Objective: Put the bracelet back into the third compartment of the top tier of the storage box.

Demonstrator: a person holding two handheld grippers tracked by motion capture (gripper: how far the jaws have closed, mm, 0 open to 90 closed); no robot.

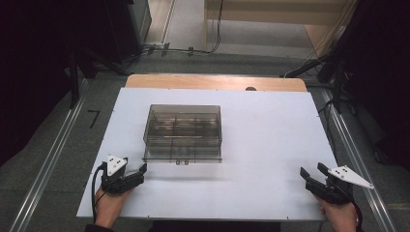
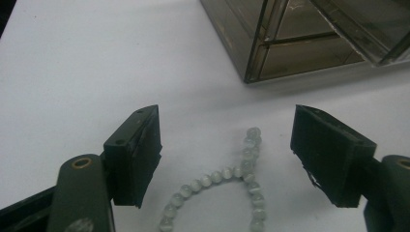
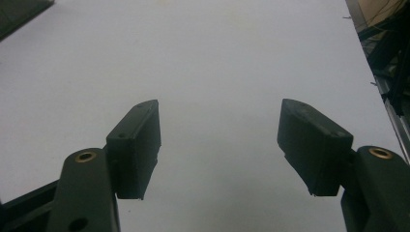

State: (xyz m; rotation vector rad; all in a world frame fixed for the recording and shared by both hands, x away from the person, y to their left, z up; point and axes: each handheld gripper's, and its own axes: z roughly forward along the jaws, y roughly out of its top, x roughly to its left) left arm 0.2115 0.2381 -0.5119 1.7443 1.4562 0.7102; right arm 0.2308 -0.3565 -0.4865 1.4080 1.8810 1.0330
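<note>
A person sits at the near edge of a white table (image 1: pixel 270 145), a gripper in each hand. The left gripper (image 1: pixel 137 175) rests near the near-left corner with its jaws spread wide and nothing between the pads. In the left gripper view a string of pale, milky beads (image 2: pixel 231 180) lies loose on the table in the gap between those jaws, touching neither pad, curled in a loop with one strand running toward the far side. Just beyond it stands a smoky transparent box (image 1: pixel 183 133), divided inside into compartments, with a small latch on its near wall. It sits left of centre on the table, a little to the right of the left gripper and farther off. The right gripper (image 1: pixel 315 178) is well apart at the near-right corner, jaws also wide open over bare white surface, gripping nothing.
</note>
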